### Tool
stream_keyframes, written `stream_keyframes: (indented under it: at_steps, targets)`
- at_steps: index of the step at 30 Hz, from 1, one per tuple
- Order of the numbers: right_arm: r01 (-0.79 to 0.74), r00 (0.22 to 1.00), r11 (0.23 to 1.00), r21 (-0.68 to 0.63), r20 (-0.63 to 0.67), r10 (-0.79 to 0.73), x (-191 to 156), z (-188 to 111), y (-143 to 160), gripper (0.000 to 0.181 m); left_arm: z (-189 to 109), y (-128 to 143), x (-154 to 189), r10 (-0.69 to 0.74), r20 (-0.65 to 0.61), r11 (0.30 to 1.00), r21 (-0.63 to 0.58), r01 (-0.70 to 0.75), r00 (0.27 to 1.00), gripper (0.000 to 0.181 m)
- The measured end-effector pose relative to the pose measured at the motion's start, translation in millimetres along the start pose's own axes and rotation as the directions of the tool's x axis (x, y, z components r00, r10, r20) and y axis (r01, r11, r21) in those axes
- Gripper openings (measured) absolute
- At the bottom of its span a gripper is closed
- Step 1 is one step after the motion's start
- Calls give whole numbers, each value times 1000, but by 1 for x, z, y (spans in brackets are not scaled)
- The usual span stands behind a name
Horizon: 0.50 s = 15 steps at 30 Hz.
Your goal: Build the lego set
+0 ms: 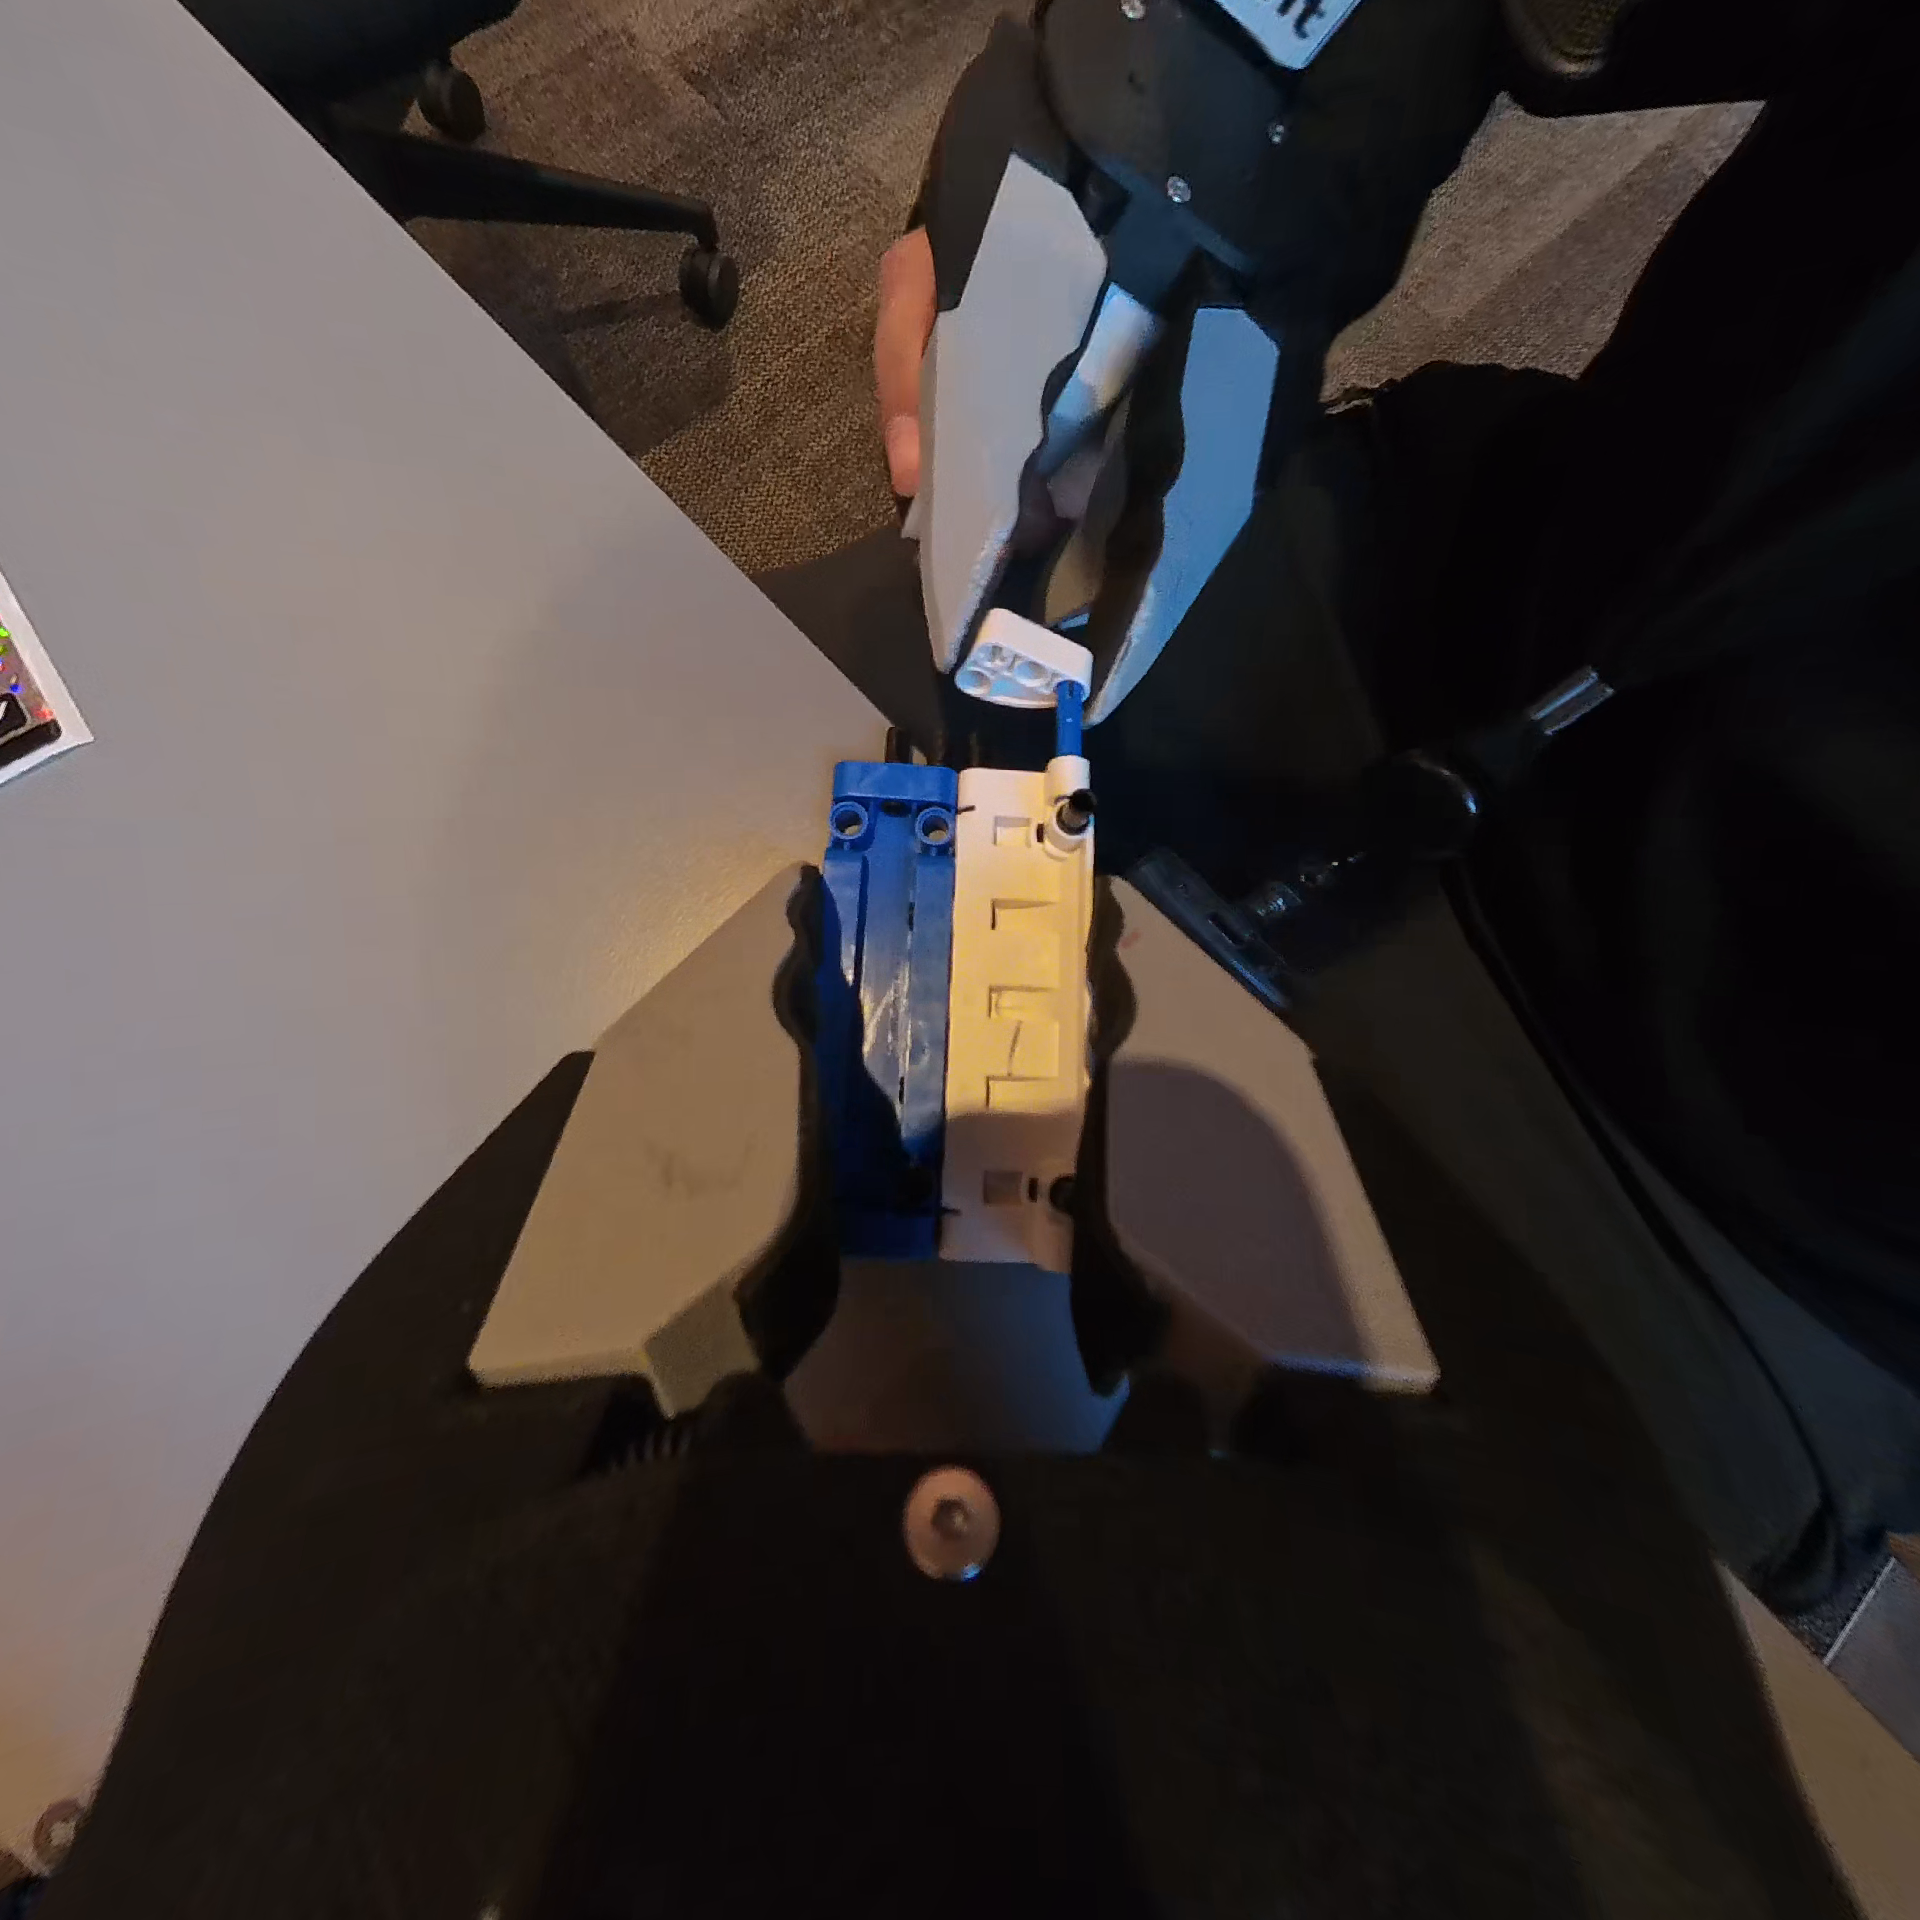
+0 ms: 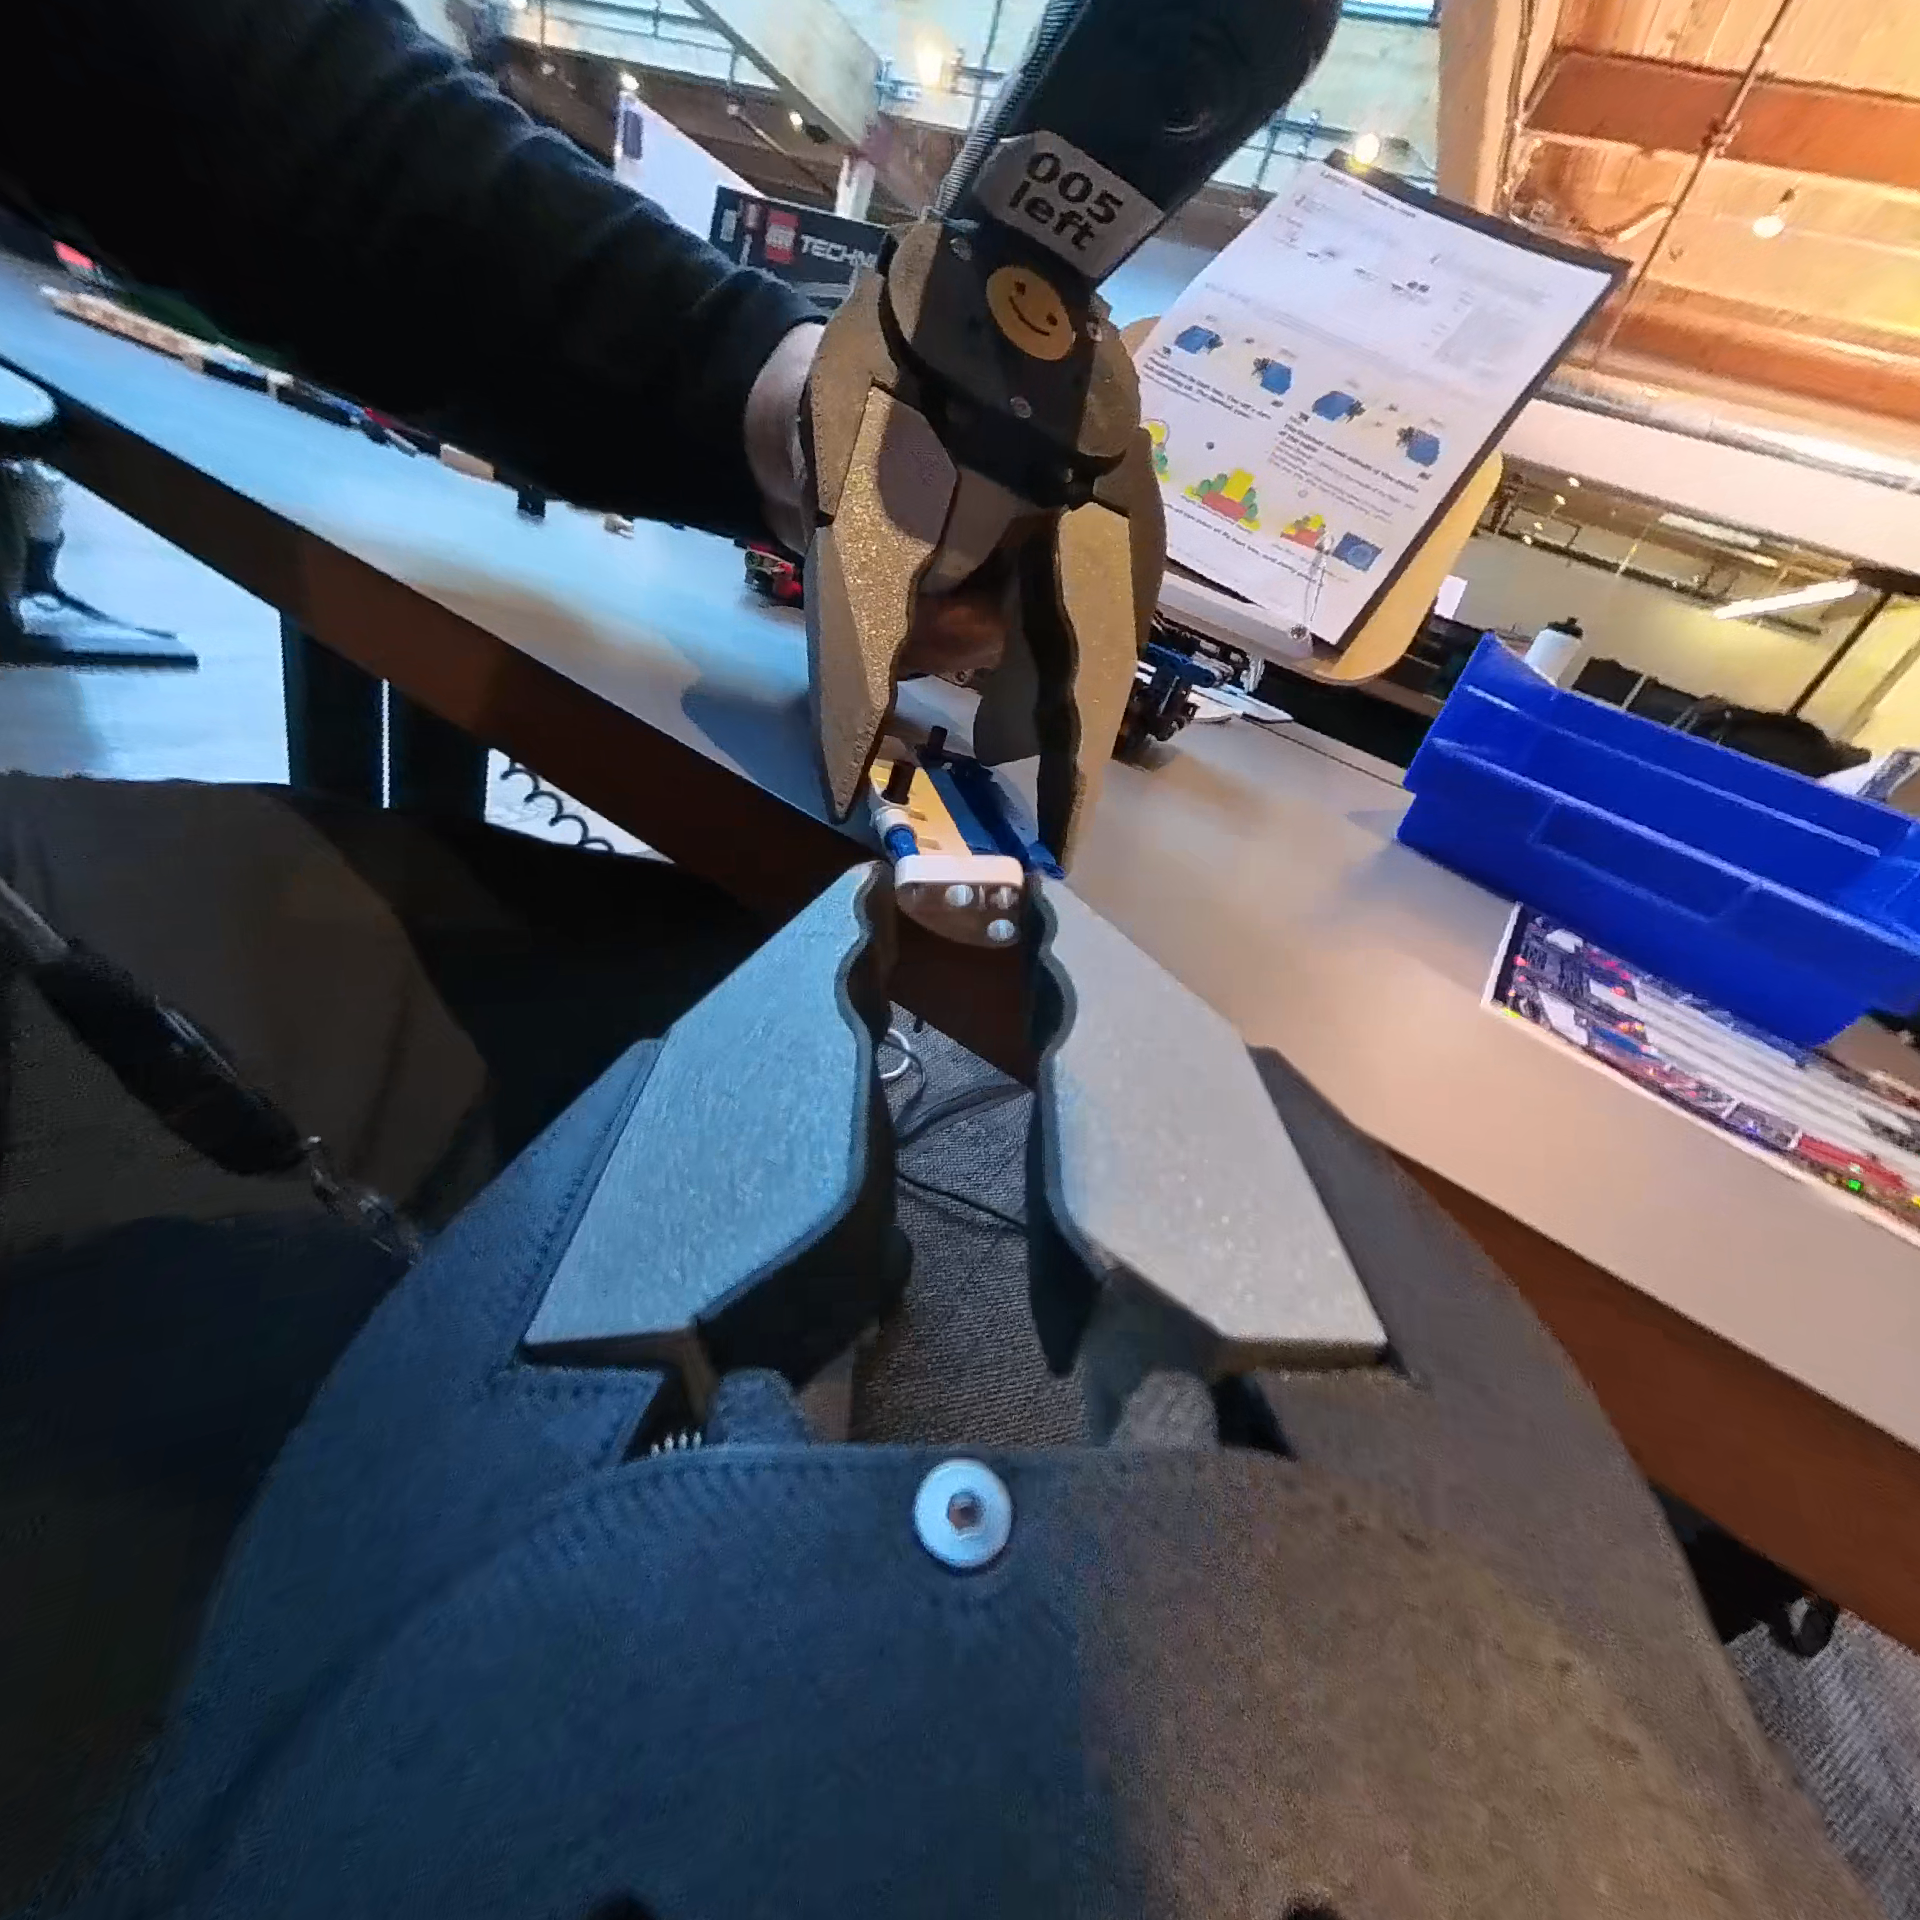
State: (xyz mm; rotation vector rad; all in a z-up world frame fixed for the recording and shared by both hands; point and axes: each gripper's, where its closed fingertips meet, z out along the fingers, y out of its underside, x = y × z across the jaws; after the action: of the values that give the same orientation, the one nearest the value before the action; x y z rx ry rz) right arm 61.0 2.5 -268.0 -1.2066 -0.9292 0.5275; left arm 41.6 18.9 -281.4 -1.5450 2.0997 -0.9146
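Note:
My left gripper (image 1: pixel 956 894) is shut on a Lego assembly, a blue panel (image 1: pixel 894 987) joined to a white panel (image 1: pixel 1023 997), held at the table's edge. My right gripper (image 1: pixel 1023 691) faces it, shut on a small white beam (image 1: pixel 1023 665) with three holes. A blue pin (image 1: pixel 1067 727) joins this beam to a white connector (image 1: pixel 1070 774) at the assembly's far right corner. In the right wrist view my right gripper (image 2: pixel 958 894) grips the white beam (image 2: pixel 961 899). The left gripper (image 2: pixel 954 826) comes down from above around the assembly (image 2: pixel 982 805).
The grey table (image 2: pixel 1247 883) carries a blue bin (image 2: pixel 1662 831), a printed booklet (image 2: pixel 1714 1091), an instruction sheet on a stand (image 2: pixel 1371 395), another Lego build (image 2: pixel 1174 686) and loose parts (image 2: pixel 312 395) at the back. An office chair base (image 1: pixel 582 208) stands on the carpet. The tips of both grippers are at nearly the same place.

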Motion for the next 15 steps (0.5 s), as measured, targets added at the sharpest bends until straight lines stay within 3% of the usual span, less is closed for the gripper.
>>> stream_keyframes:
  at_steps: [9,15]
  targets:
    - [-115,988,979,167,120,95,1,-2,-1,22,1,-2,2,-43,63,997,67,39,997,50]
    - [-214,969,963,165,159,188,2,-1,0,21,-1,-1,2,-84,93,995,62,78,992,49]
